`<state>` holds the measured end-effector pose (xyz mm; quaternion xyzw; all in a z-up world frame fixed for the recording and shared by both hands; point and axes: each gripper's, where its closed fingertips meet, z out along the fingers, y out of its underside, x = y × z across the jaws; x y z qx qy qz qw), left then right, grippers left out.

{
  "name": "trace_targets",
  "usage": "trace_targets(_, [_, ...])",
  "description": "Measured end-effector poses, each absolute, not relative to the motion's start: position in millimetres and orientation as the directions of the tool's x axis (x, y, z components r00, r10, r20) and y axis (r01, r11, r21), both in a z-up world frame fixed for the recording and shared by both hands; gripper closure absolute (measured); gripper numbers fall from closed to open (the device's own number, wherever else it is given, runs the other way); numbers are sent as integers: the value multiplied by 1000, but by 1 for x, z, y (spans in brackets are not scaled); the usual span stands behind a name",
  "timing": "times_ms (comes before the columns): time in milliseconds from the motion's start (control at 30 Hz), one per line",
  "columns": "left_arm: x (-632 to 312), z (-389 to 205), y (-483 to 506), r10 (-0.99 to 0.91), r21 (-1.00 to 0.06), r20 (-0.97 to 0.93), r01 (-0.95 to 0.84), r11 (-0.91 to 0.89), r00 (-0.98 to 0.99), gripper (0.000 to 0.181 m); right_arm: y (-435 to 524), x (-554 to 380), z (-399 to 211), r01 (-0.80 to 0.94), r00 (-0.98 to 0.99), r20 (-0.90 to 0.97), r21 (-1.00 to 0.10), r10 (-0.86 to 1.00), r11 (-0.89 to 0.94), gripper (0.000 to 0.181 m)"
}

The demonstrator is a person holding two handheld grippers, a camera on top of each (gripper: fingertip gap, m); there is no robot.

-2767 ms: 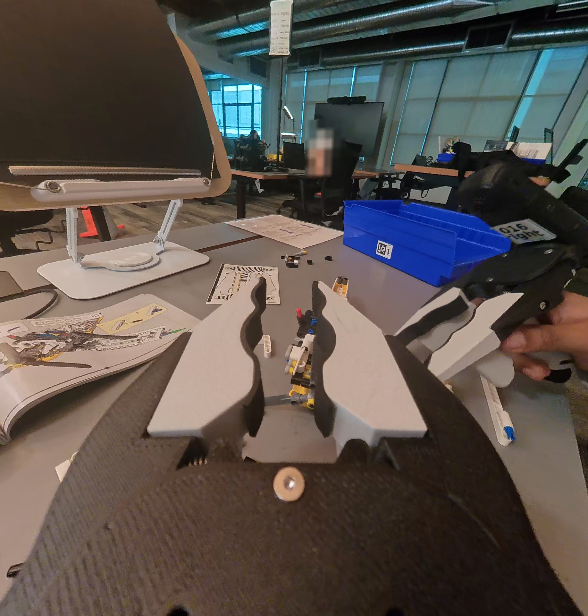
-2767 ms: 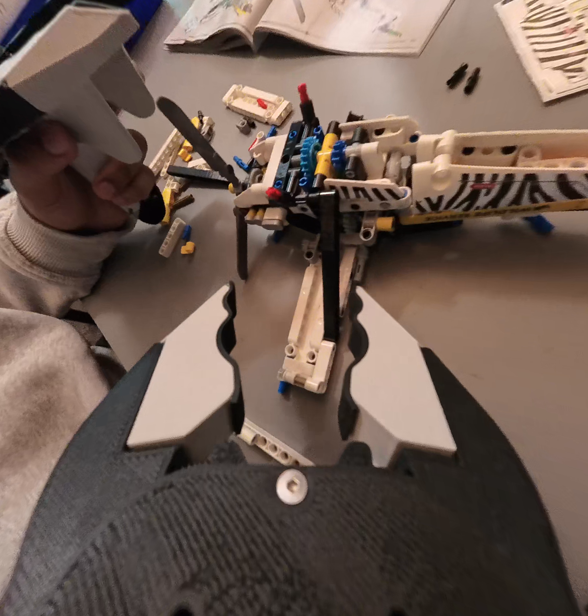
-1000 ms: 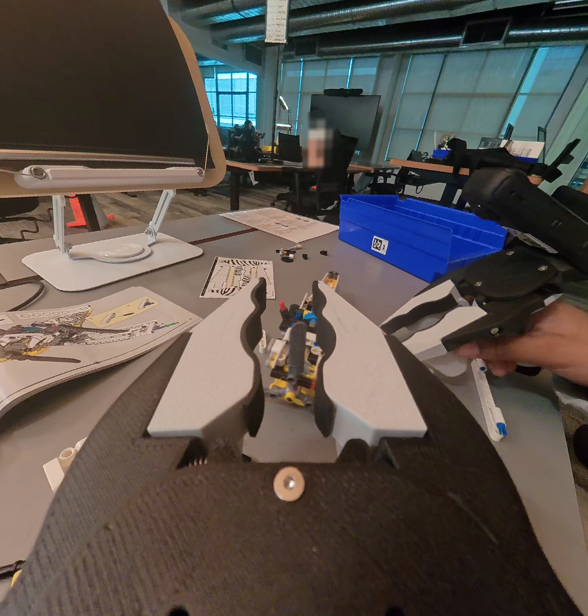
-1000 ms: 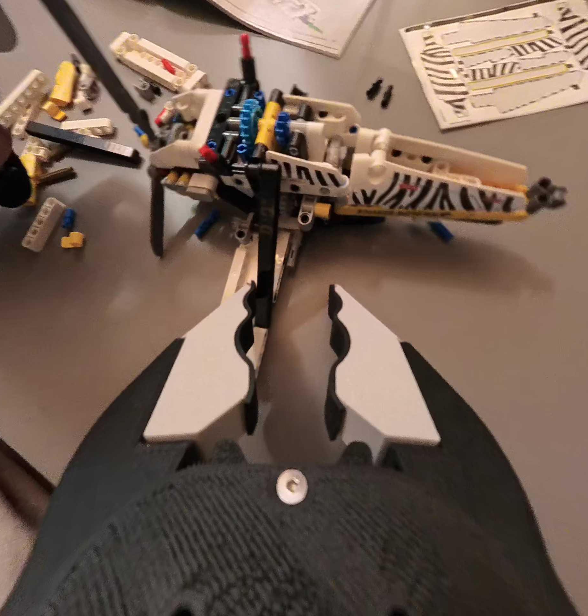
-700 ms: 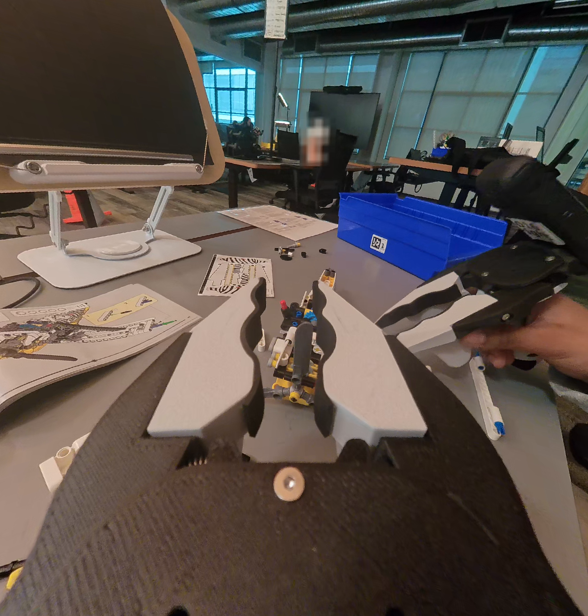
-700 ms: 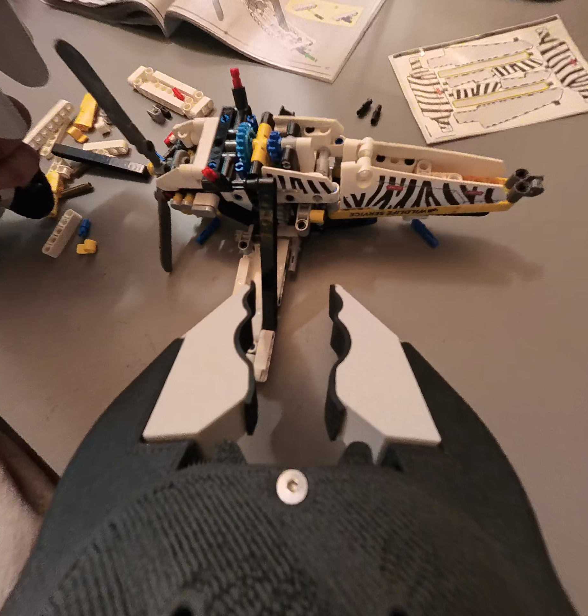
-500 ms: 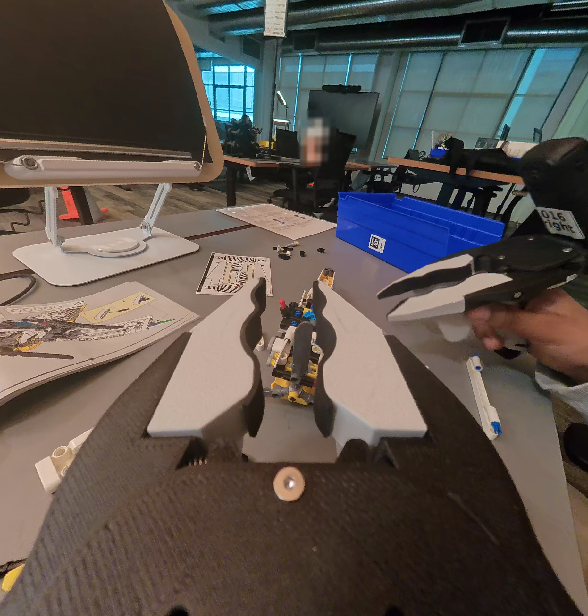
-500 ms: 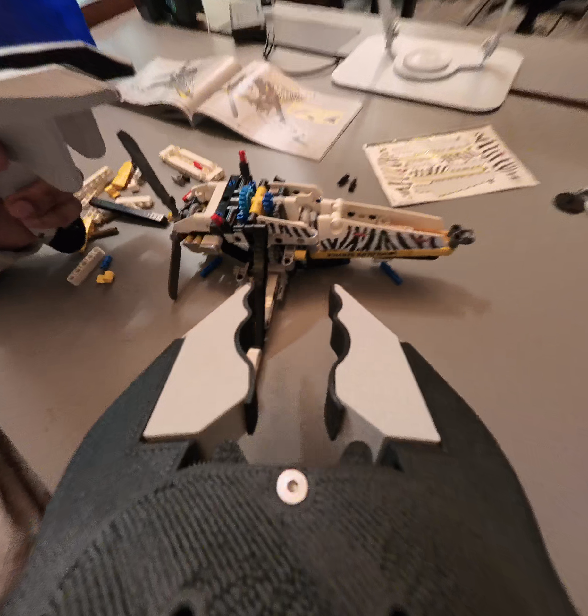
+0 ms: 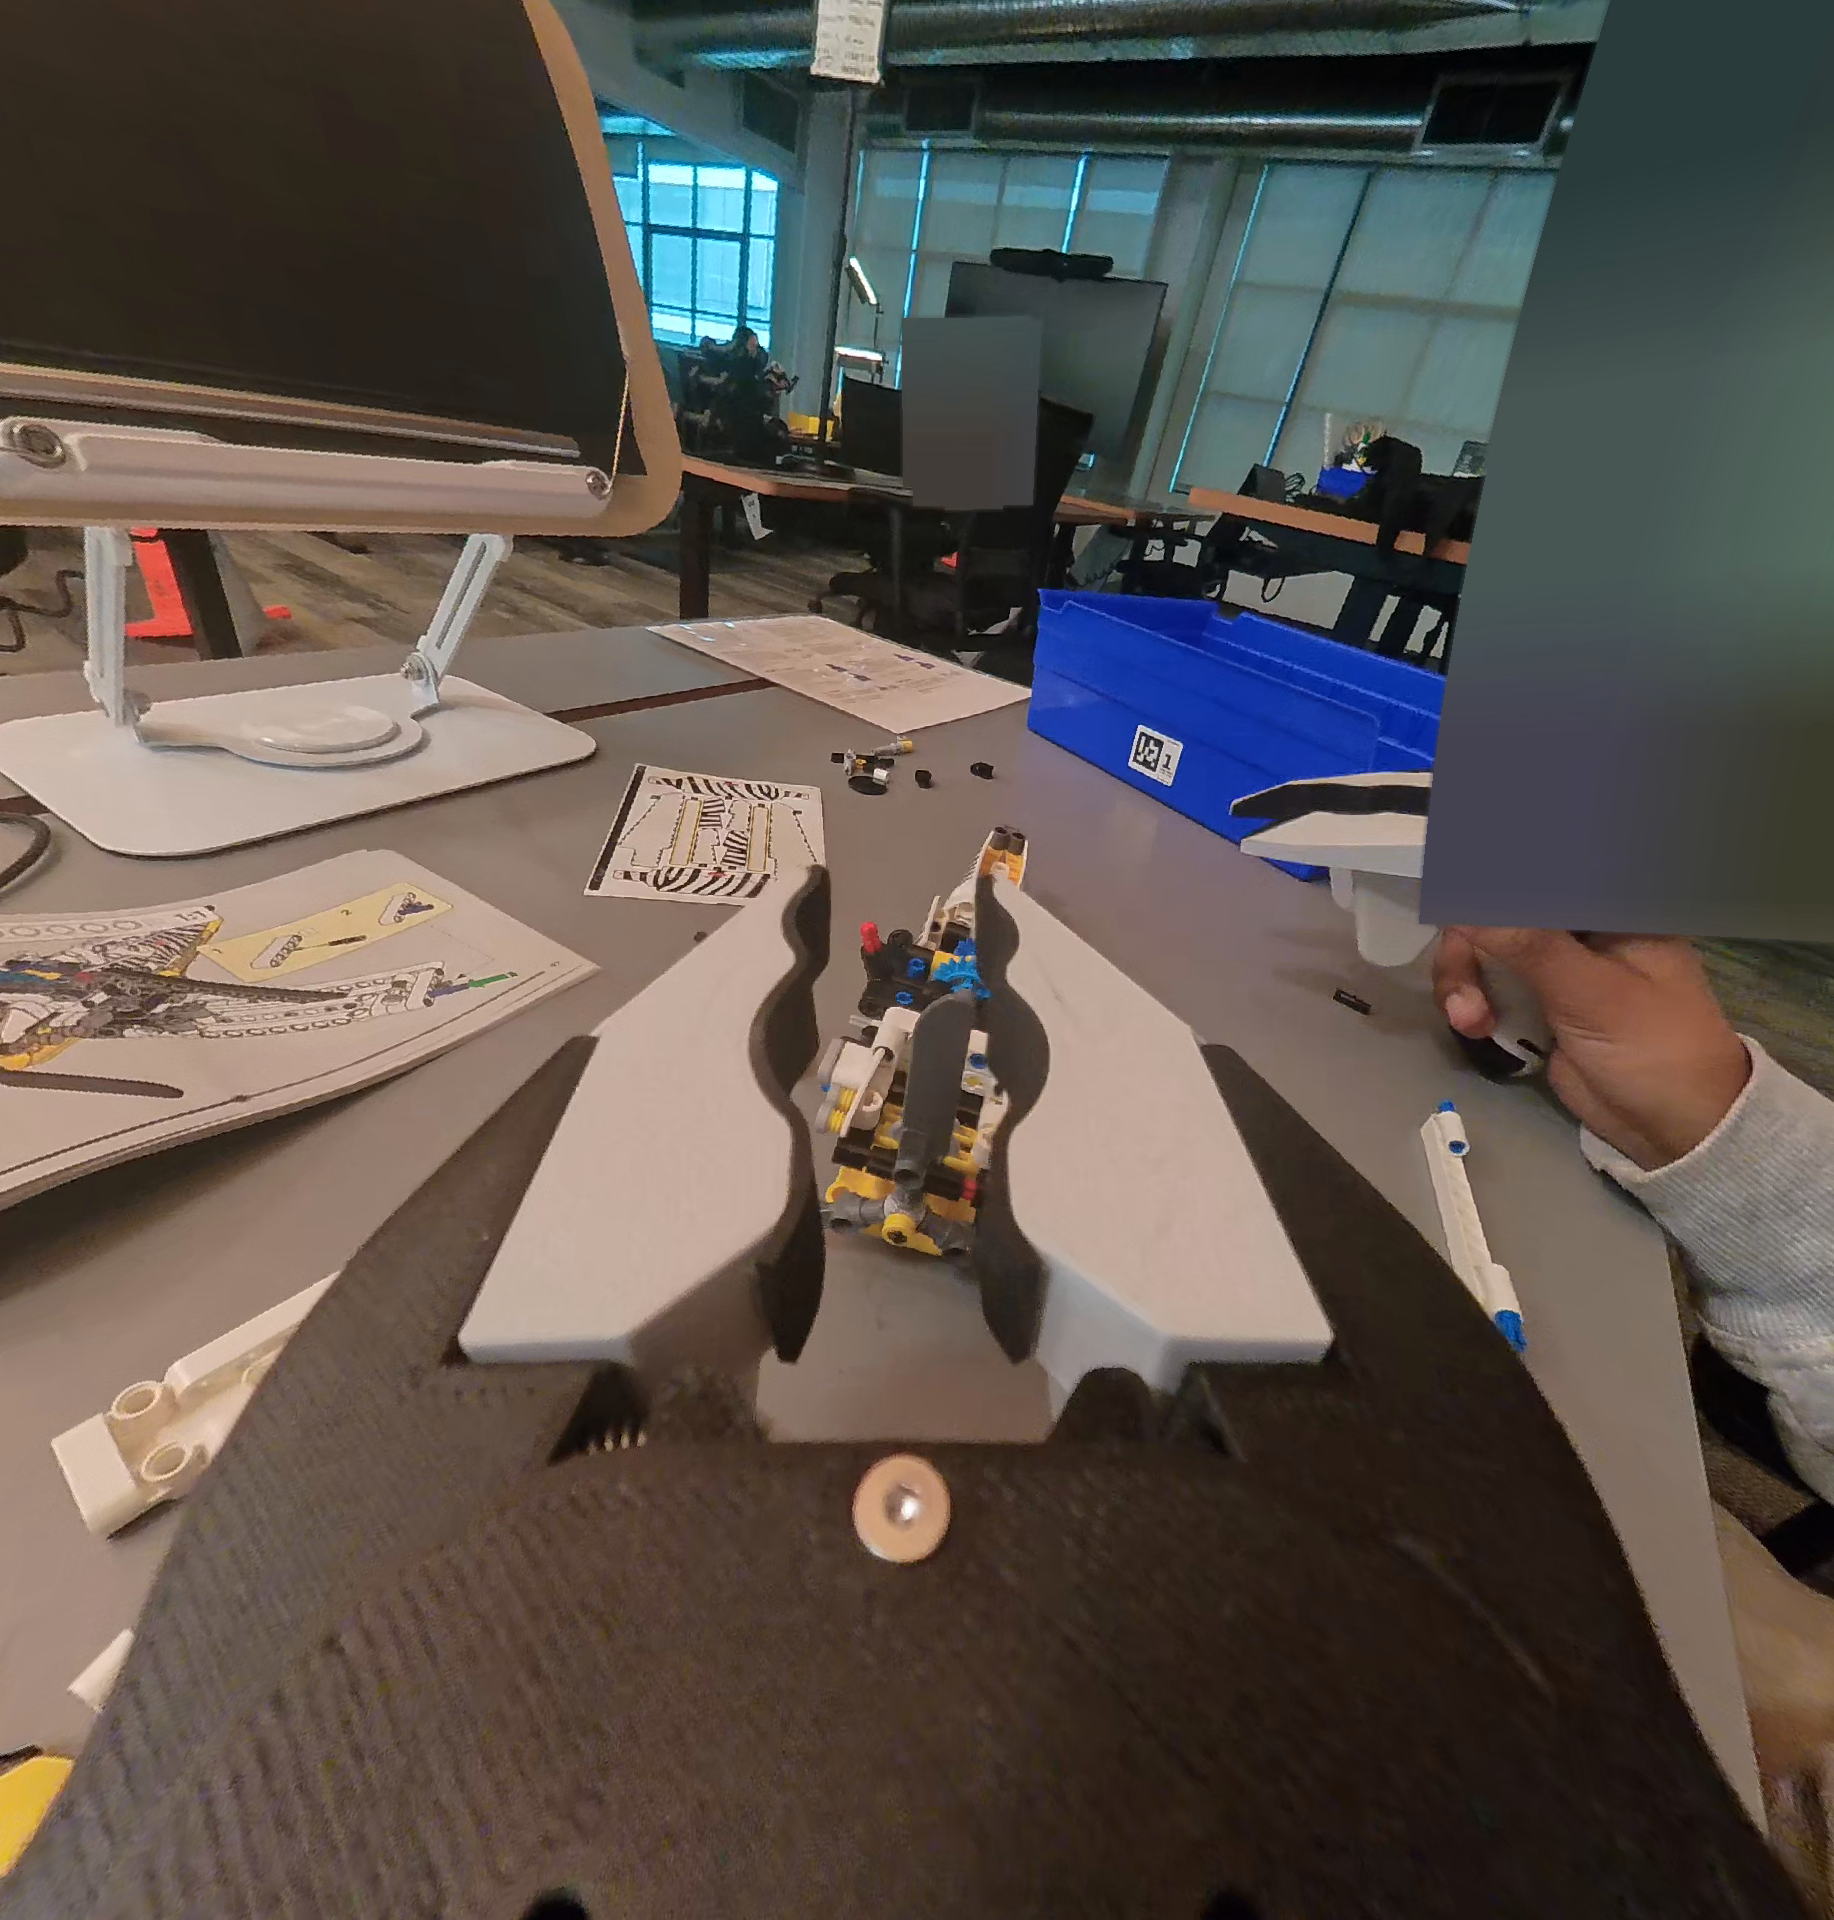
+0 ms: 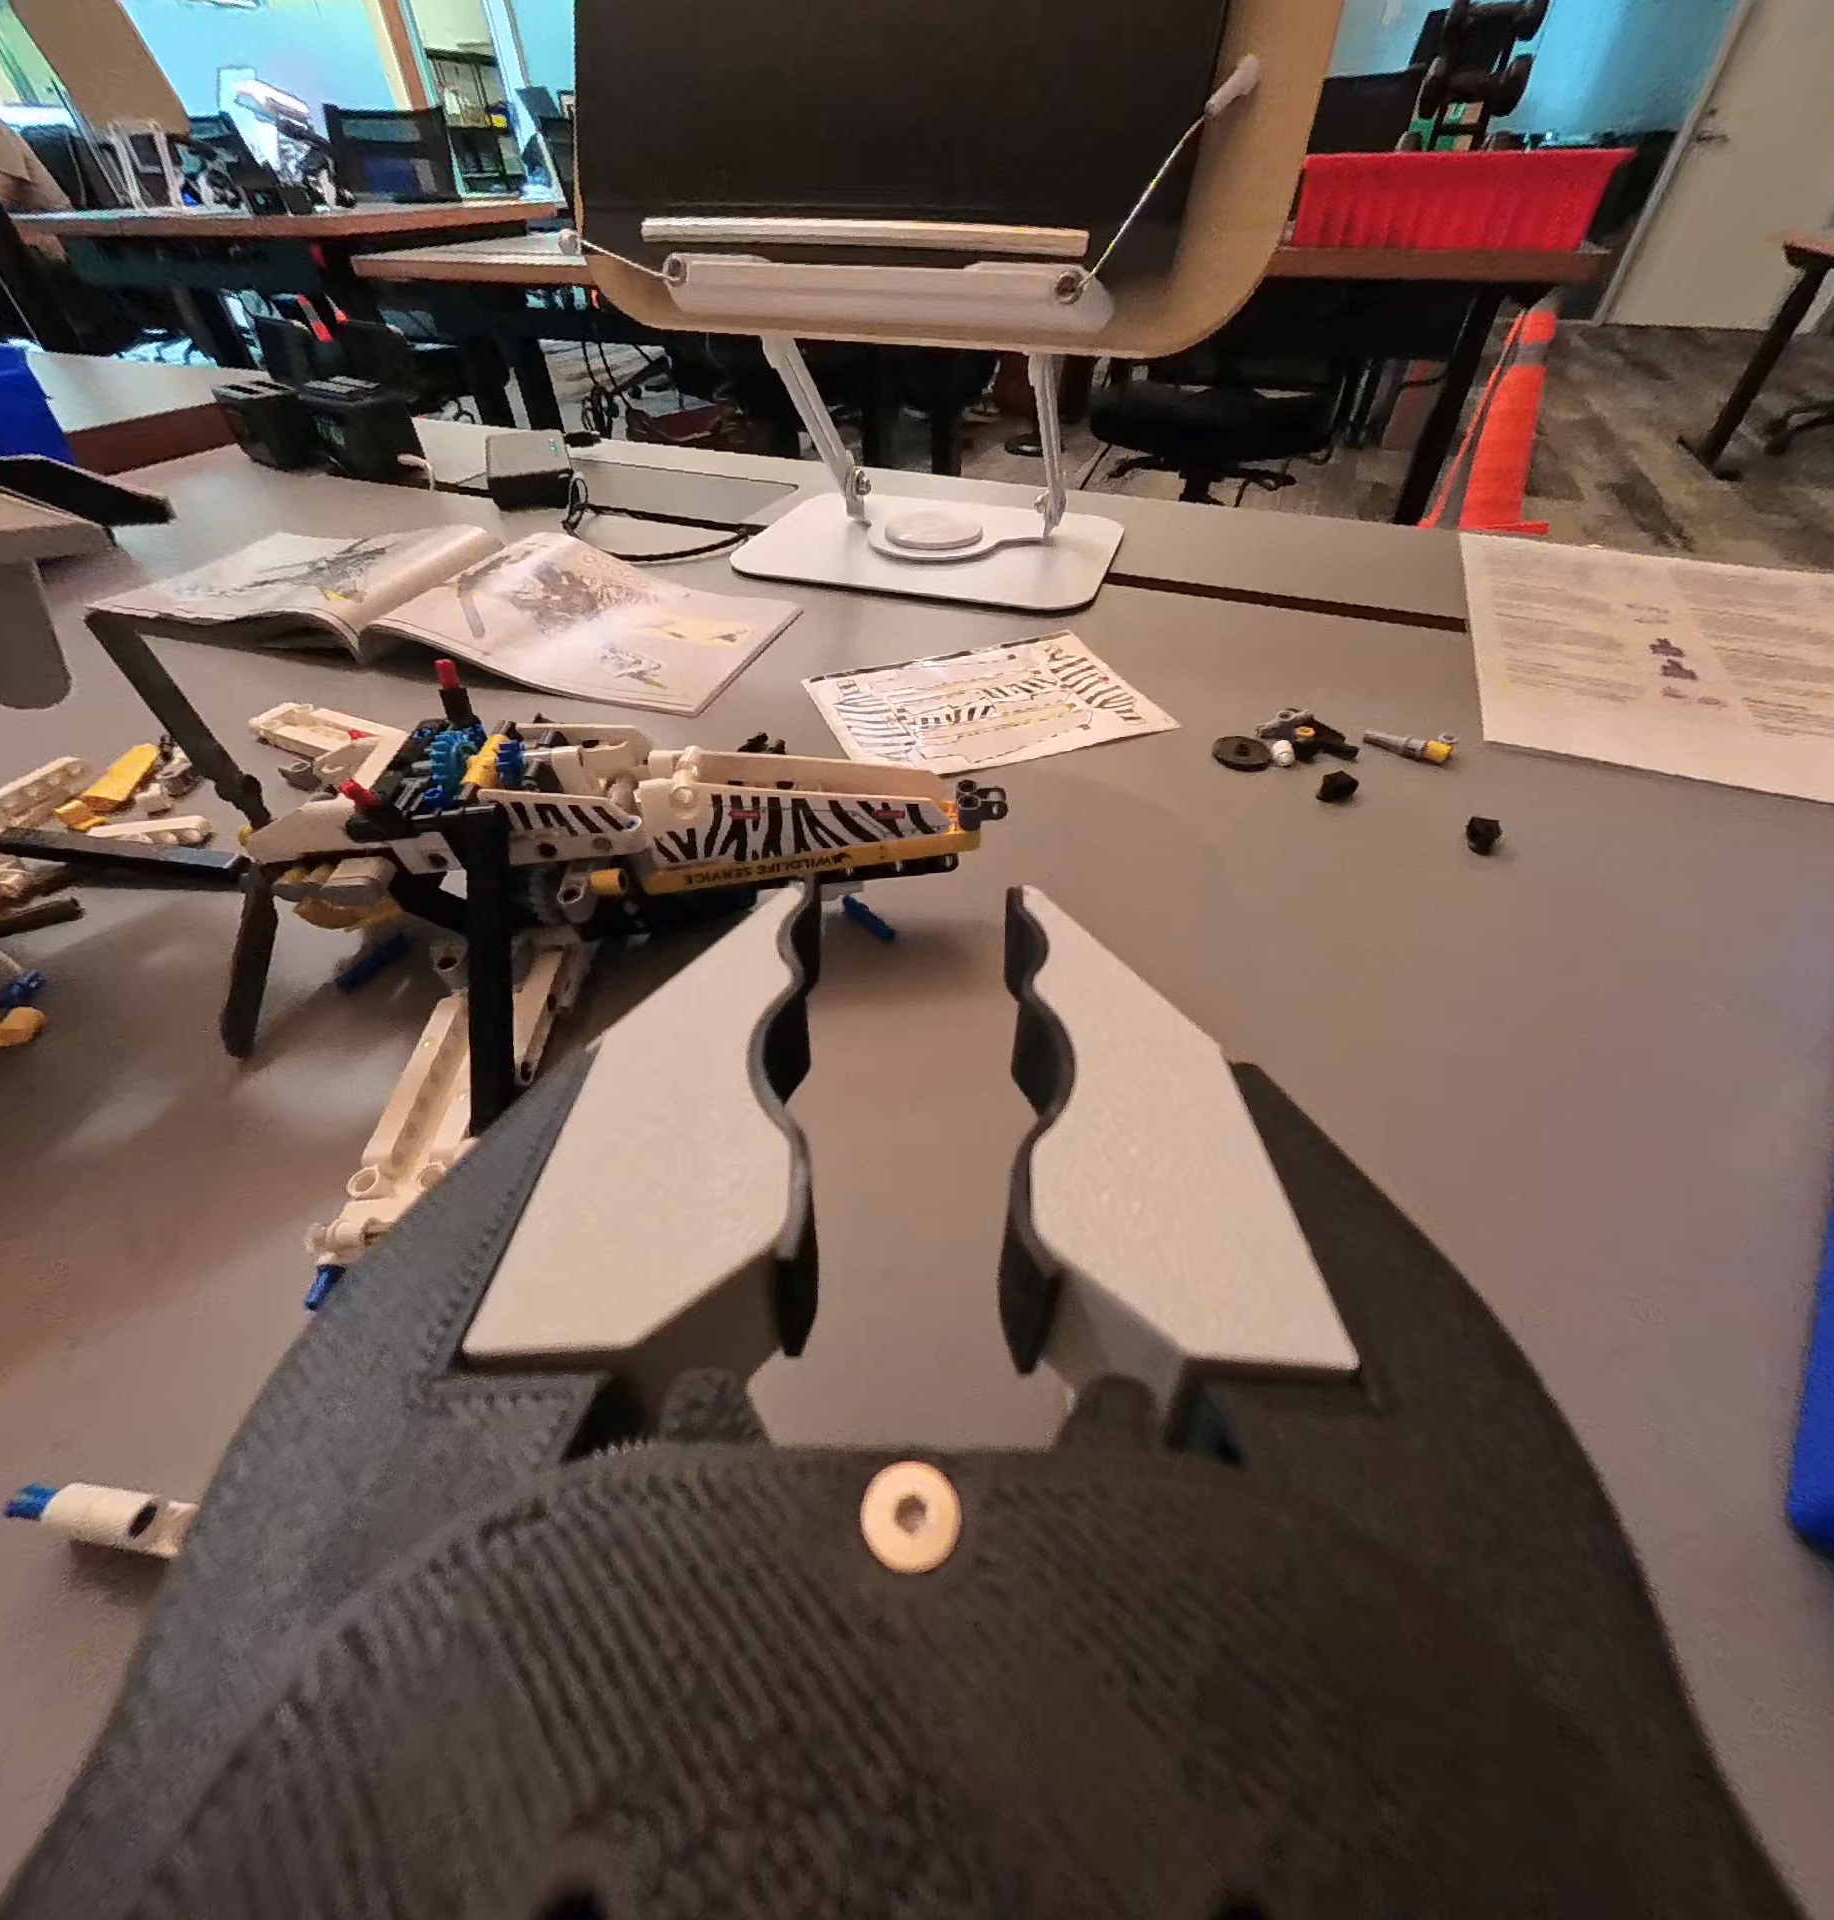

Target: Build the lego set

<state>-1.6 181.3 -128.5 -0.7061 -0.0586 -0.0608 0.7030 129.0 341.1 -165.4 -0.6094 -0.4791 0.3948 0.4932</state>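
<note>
The Lego model (image 10: 684,821), a white plane body with zebra stripes, black propeller blades and a white wing, rests on the grey table (image 10: 1308,1039). My right gripper (image 10: 908,914) is open and empty, held level just right of the model's tail and not touching it. My left gripper (image 9: 900,894) is open and empty, pointing along the model (image 9: 913,1101) from its nose end; a dark blade stands up in the gap ahead. In the left wrist view the right gripper's fingers (image 9: 1328,821) show at the right, mostly behind a blurred patch.
An open instruction booklet (image 10: 497,613), sticker sheet (image 10: 986,707) and tablet stand (image 10: 934,551) lie beyond the model. Loose bricks (image 10: 82,800) sit left, small black parts (image 10: 1328,753) right. A blue bin (image 9: 1225,707) stands at the right. A white beam (image 9: 1464,1216) lies near the person's hand (image 9: 1599,1039). The gap from one gripper's tips to the other's is roughly 20 cm.
My right gripper has lifted off the model's wing, tilted up to level and swung right towards the tail. Its jaws have narrowed a little. My left gripper has hardly moved.
</note>
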Motion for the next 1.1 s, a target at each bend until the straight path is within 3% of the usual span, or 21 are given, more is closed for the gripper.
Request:
trace_targets(333, [1, -130, 182, -18, -983, 183, 183, -16, 983, 156, 334, 120, -180, 310, 214, 88, -951, 973, 17, 144])
trace_targets(733, [0, -132, 183, -24, -978, 207, 206, -24, 978, 156, 322, 107, -212, 535, 142, 398, -801, 906, 269, 152])
trace_targets(1100, [-1, -133, 183, -30, -972, 234, 233, -28, 972, 156, 332, 119, -180, 325, 219, 184, -940, 958, 106, 158])
